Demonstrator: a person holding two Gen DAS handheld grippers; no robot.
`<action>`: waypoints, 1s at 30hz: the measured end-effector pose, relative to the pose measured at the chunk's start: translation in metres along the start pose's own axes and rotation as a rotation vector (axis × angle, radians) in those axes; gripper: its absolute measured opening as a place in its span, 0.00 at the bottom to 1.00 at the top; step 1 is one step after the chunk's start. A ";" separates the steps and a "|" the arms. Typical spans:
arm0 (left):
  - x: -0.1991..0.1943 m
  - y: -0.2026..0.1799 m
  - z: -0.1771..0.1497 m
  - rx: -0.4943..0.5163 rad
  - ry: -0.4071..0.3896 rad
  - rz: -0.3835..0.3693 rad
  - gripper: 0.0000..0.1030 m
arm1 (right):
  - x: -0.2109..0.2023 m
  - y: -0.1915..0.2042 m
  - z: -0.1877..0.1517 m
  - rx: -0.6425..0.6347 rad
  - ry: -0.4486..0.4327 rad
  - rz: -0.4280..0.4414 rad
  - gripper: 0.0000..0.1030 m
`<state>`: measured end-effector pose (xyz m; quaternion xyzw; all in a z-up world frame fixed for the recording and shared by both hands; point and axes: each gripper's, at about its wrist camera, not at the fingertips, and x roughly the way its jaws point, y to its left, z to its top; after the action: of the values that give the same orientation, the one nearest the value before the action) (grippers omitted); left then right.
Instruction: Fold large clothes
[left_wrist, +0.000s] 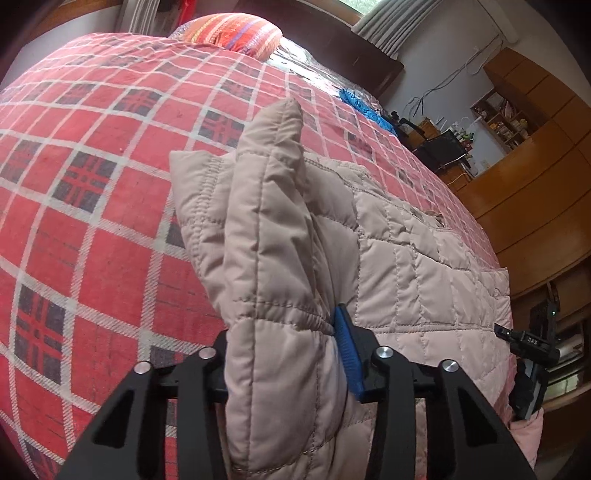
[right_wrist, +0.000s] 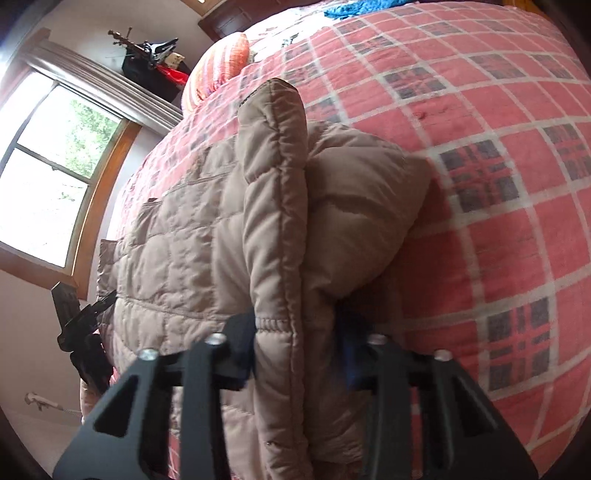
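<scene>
I see the beige quilted jacket (left_wrist: 406, 251) lying on the red plaid bedspread (left_wrist: 92, 184), running toward three o'clock from my left gripper (left_wrist: 284, 354), whose jaws are clamped on a raised fold of it. My right gripper (right_wrist: 295, 339) pinches another padded edge. A striped pillow (left_wrist: 232, 31) sits at twelve o'clock, a wooden cabinet (left_wrist: 535, 158) at two.

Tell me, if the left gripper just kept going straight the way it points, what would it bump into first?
Nothing new at first: the left gripper is already clamped on a raised fold of the beige quilted jacket. Pushing on, it would probably shove that fold down onto the red plaid bedspread, though depth is hard to judge.
</scene>
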<state>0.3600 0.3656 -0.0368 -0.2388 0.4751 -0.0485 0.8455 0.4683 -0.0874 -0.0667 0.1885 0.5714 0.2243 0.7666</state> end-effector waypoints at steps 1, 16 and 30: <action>-0.003 -0.004 -0.001 0.005 -0.012 0.006 0.26 | -0.002 0.003 0.000 -0.009 -0.005 -0.009 0.24; -0.090 -0.057 -0.009 0.079 -0.198 0.005 0.12 | -0.092 0.064 -0.013 -0.130 -0.107 0.011 0.13; -0.209 -0.086 -0.098 0.233 -0.298 -0.035 0.12 | -0.206 0.100 -0.117 -0.276 -0.217 0.018 0.12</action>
<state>0.1778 0.3190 0.1227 -0.1519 0.3314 -0.0819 0.9276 0.2917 -0.1161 0.1188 0.1096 0.4474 0.2859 0.8403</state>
